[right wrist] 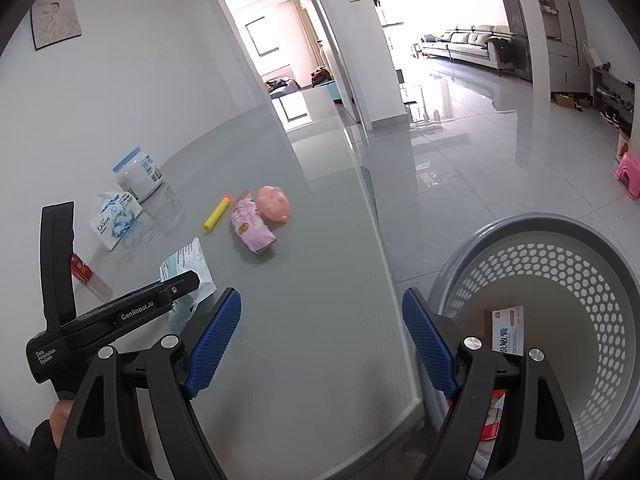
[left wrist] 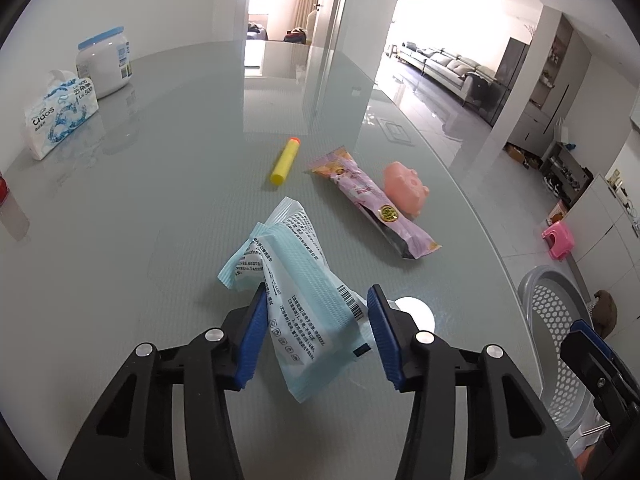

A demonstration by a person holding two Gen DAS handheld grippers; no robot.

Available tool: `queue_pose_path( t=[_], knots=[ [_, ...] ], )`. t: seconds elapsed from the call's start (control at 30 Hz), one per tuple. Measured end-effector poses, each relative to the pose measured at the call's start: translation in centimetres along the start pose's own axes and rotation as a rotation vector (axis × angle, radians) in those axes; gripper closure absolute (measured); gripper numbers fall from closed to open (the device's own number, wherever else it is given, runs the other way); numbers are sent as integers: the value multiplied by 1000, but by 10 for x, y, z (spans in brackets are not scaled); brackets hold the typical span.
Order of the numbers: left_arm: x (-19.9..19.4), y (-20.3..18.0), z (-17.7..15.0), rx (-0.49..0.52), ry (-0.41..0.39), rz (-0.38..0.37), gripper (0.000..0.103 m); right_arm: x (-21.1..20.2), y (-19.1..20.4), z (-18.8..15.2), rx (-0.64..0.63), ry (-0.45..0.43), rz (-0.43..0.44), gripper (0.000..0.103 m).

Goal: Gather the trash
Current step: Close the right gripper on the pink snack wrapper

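A crumpled light-blue and white wrapper (left wrist: 298,300) lies on the grey glass table (left wrist: 160,200), between the fingers of my left gripper (left wrist: 316,300). The jaws stand open around it; the left pad (left wrist: 254,332) touches its edge. A purple snack wrapper (left wrist: 372,204) lies further off, also in the right wrist view (right wrist: 252,228). My right gripper (right wrist: 322,312) is open and empty above the table's right edge. A grey perforated bin (right wrist: 560,300) stands on the floor beside the table, holding a white and red box (right wrist: 508,328).
A yellow foam dart (left wrist: 284,160), a pink piggy bank (left wrist: 404,188), a tissue pack (left wrist: 60,116) and a white jar (left wrist: 106,60) are on the table. A red-capped item (right wrist: 82,268) sits at its left. A pink stool (right wrist: 628,172) stands on the floor.
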State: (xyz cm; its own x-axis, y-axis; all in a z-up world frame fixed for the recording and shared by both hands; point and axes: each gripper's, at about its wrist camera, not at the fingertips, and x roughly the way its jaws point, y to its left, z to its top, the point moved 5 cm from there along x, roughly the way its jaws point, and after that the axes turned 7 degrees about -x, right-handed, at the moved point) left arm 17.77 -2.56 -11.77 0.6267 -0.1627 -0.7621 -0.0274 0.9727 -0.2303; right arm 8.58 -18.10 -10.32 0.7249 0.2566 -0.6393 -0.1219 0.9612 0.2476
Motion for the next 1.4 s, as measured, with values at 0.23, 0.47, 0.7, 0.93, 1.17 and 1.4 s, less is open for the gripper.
queue_pose_path(
  t=[0.23,0.47,0.7,0.93,1.17,1.4],
  knots=[
    [-19,18,10,38,-63,12,56,22,26,9,-53,28,-1,24],
    [-26,37,22,73,-88,26,56,48,48,27,-90,39,-12,24],
    [-20,49,35,103,-91,27,56,90,65,39,-119,107,-2,24],
    [-19,55,37,109,-88,9,56,124,74,52,-184,157,-78,24],
    [-24,59,40,93,-96,-19,56,150,83,60,-232,181,-150,24],
    [-23,64,41,82,-90,-23,56,164,92,64,-278,192,-185,24]
  ],
)
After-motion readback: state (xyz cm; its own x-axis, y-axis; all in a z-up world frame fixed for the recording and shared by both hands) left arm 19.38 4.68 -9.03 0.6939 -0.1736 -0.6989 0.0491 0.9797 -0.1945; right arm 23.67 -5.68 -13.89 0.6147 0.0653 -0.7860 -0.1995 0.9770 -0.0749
